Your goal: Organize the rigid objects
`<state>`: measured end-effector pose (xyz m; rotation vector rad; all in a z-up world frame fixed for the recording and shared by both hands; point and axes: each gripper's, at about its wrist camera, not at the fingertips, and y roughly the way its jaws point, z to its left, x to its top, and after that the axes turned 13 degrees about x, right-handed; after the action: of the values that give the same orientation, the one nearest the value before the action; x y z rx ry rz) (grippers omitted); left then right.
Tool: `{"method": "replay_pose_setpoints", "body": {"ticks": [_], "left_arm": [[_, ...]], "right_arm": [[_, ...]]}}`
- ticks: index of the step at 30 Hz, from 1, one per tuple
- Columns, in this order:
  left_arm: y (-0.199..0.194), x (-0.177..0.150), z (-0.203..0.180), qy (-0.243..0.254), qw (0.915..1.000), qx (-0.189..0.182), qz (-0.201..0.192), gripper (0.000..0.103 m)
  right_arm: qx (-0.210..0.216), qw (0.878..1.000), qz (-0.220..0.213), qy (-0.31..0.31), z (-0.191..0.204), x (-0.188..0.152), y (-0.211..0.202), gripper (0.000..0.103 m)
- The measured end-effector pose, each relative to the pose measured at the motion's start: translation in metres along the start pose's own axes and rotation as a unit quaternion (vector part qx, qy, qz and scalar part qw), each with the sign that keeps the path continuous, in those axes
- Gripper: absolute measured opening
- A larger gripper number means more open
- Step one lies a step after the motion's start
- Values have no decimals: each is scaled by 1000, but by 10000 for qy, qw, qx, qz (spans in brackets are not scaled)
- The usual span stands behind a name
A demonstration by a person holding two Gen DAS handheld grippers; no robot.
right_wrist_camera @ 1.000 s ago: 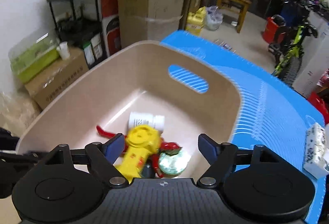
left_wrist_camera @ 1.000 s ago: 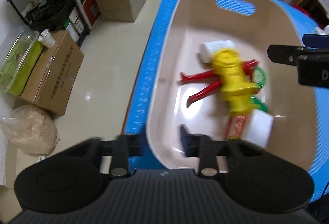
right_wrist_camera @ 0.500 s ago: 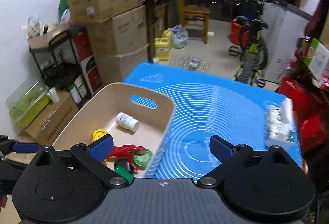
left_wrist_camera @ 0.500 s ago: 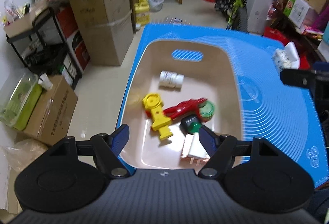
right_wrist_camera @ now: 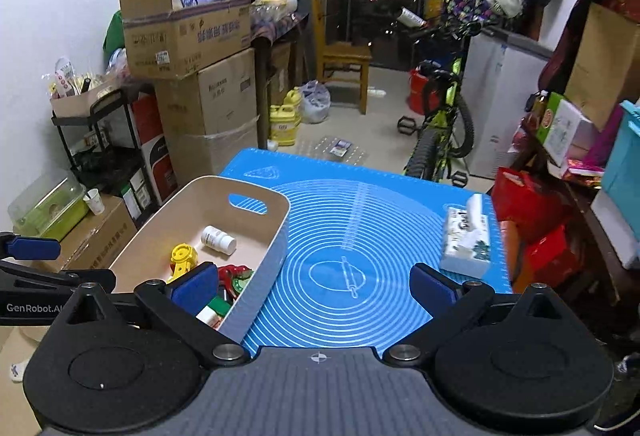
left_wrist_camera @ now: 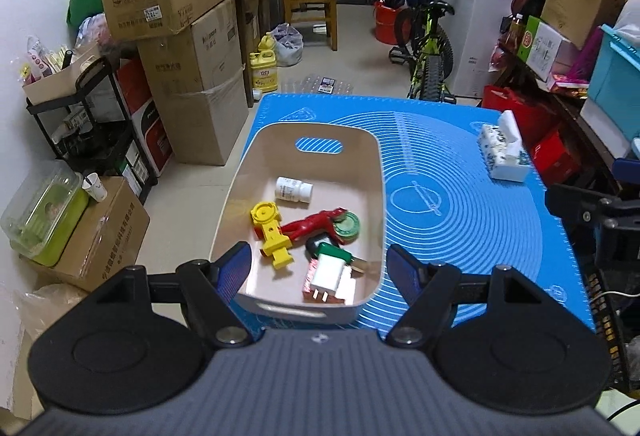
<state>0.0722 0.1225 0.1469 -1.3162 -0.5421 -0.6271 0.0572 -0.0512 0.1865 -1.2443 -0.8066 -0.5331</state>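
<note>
Bin holds the sorted odds and ends as both grippers hang clear

Clutter of stacked cardboard boxes (left_wrist_camera: pixel 188 47) lines the wall at left. Beside them, on the counter's blue mat (left_wrist_camera: pixel 460 203), a beige bin (left_wrist_camera: pixel 244 171) sits along the left edge, holding a white pill bottle (left_wrist_camera: pixel 293 189), a yellow plastic toy (left_wrist_camera: pixel 272 232), a red figure (left_wrist_camera: pixel 312 226), a green round tin (left_wrist_camera: pixel 346 228) and a white plug (left_wrist_camera: pixel 329 270) atop a red-and-white packet. The left hand-held gripper (left_wrist_camera: pixel 318 268) hangs above the bin's near end, its jaws spread and having just been opening, nothing between them. Further right, the right hand-held gripper (right_wrist_camera: pixel 314 286) hangs over bare mat, jaws spread wide after opening too, also with nothing in them. A tissue pack (right_wrist_camera: pixel 466 240) lies near the mat's right edge, well apart from the bin.
</note>
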Motion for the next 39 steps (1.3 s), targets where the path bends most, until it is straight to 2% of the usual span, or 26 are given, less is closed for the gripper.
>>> {"method": "replay_pose_setpoints", "body": {"ticks": [7,15,19,30,39], "left_arm": [[-33,-21,-11,56,9998,6,-168,75],[-46,-46,-24,66,9998,-87,-179,75],[-50,-56,-28,50,9997,-223,-97,75],[-55,-82,-36,151,9995,-257,-106,75],[-54,-93,-39,195,9993,-310,-76,75]], "right_arm": [[-29,10000,-75,38,-1,-29,-41,101],[-72,9997,-107,224,-18,-64,-67,101],[-195,9996,-59,191,-24,-77,-74,101],[-308,9990,118,316,-40,-116,-91,101],[-325,9986,140,396,-47,-127,-92,101]]}}
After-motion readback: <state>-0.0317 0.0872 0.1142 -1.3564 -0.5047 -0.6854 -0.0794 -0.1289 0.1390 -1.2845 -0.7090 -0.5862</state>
